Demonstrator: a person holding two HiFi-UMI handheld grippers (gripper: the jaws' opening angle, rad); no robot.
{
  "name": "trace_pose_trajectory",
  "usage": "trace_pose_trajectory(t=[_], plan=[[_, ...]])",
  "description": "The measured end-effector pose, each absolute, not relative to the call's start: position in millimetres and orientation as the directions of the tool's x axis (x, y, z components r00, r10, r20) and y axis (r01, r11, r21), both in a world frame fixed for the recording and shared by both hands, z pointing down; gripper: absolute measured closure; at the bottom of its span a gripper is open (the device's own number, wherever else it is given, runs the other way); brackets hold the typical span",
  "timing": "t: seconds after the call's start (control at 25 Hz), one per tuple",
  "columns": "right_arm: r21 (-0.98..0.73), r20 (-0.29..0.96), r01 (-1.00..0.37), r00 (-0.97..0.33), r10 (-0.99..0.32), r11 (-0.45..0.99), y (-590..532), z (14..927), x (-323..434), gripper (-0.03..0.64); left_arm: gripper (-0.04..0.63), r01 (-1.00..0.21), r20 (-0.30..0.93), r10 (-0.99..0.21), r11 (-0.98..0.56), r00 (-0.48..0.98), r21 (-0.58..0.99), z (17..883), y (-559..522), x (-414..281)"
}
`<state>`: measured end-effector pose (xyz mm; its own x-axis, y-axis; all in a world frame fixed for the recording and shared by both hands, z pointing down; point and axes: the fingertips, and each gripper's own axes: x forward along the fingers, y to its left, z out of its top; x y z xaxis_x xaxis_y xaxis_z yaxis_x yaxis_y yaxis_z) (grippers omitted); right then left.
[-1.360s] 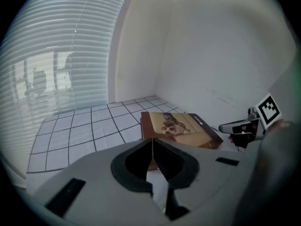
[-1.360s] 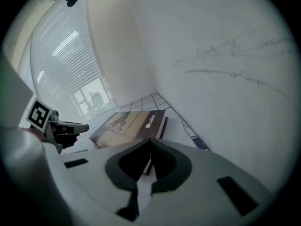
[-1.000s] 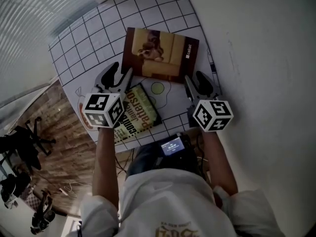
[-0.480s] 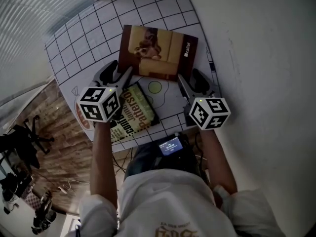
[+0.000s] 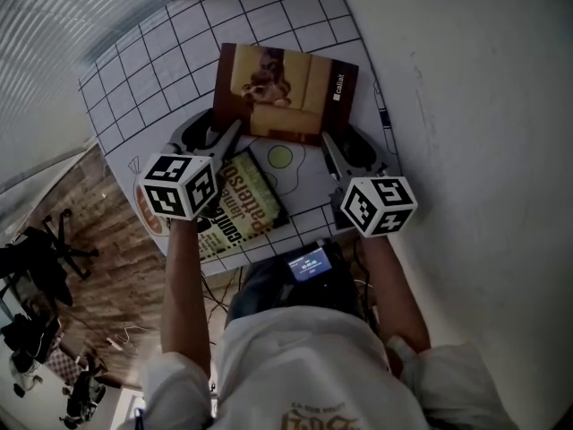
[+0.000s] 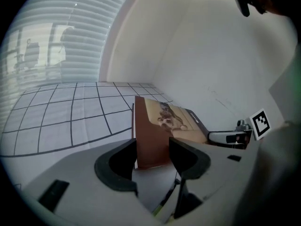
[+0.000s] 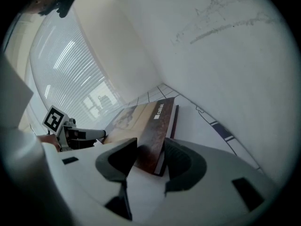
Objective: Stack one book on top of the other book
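A large brown book point(image 5: 286, 92) with a dog on its cover lies flat on the grid mat point(image 5: 161, 70). A smaller green and yellow book point(image 5: 246, 206) lies nearer me, partly under my left gripper's marker cube. My left gripper point(image 5: 213, 134) has the brown book's near-left corner point(image 6: 153, 145) between its jaws, which are closing. My right gripper point(image 5: 347, 146) has the near-right corner point(image 7: 150, 140) between its jaws, also closing. I see no pad pressing on the book. Each gripper shows in the other's view: the right gripper point(image 6: 230, 137) and the left gripper point(image 7: 80, 134).
The mat ends at the table's left edge, with wooden floor point(image 5: 81, 240) below. A white surface point(image 5: 466, 106) runs along the right of the mat. A fried egg is drawn on the mat point(image 5: 280, 158) between the two books. A small screen point(image 5: 312, 263) sits at my waist.
Both grippers have edged slightly forward to the brown book's near corners. Neither book has moved.
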<state>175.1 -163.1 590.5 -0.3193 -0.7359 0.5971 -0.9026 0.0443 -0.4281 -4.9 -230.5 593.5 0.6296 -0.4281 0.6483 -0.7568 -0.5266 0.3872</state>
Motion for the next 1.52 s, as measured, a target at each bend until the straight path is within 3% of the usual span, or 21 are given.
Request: trace_pose_trajectory(t=[1.2, 1.52], plan=[[-0.372, 0.535, -0.926, -0.277, -0.798, 0.072, -147.5, 502.7, 183.6, 0.434, 0.374, -0.741, 0.569, -0.488, -0.541, 0.662, 0.398, 511.5, -213.8, 2.0], [-0.369, 0.529, -0.920, -0.323, -0.785, 0.130, -140.3, 490.0, 162.9, 0.436, 0.379, -0.756, 0.570, -0.506, -0.520, 0.647, 0.397, 499.8, -192.2, -23.3]])
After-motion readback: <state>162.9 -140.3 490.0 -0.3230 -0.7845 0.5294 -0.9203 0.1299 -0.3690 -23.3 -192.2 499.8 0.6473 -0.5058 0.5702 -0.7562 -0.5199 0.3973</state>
